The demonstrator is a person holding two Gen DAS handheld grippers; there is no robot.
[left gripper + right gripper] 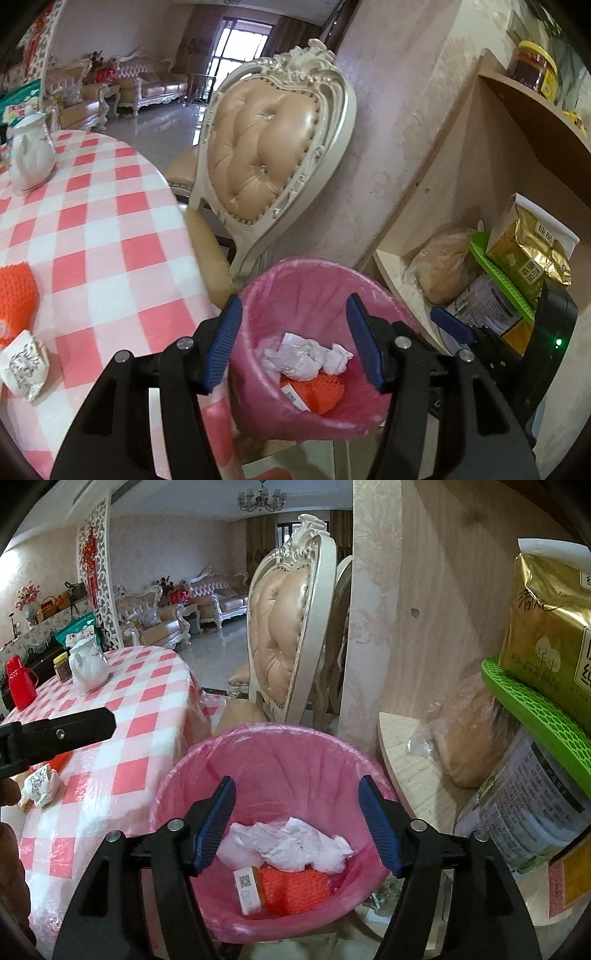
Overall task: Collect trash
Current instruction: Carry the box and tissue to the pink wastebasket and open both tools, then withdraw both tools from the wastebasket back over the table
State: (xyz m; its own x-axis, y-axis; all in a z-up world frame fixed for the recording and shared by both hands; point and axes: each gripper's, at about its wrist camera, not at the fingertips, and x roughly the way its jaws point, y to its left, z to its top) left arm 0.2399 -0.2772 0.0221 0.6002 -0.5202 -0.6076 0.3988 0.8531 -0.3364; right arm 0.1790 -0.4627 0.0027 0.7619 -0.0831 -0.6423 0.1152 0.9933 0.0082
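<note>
Tissue (295, 843) in pink bin (273, 753) — below both parted, empty jaws.

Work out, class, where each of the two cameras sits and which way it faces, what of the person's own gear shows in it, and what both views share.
Left wrist: rides the left gripper, above the pink-lined trash bin, facing down into it; its open blue fingers show, and the right gripper at the right.
Right wrist: rides the right gripper, also above the bin, looking in; its open fingers show, and the left gripper's black finger at the left.
Shared: the bin, crumpled tissue, checked table, chair, white jug.
</note>
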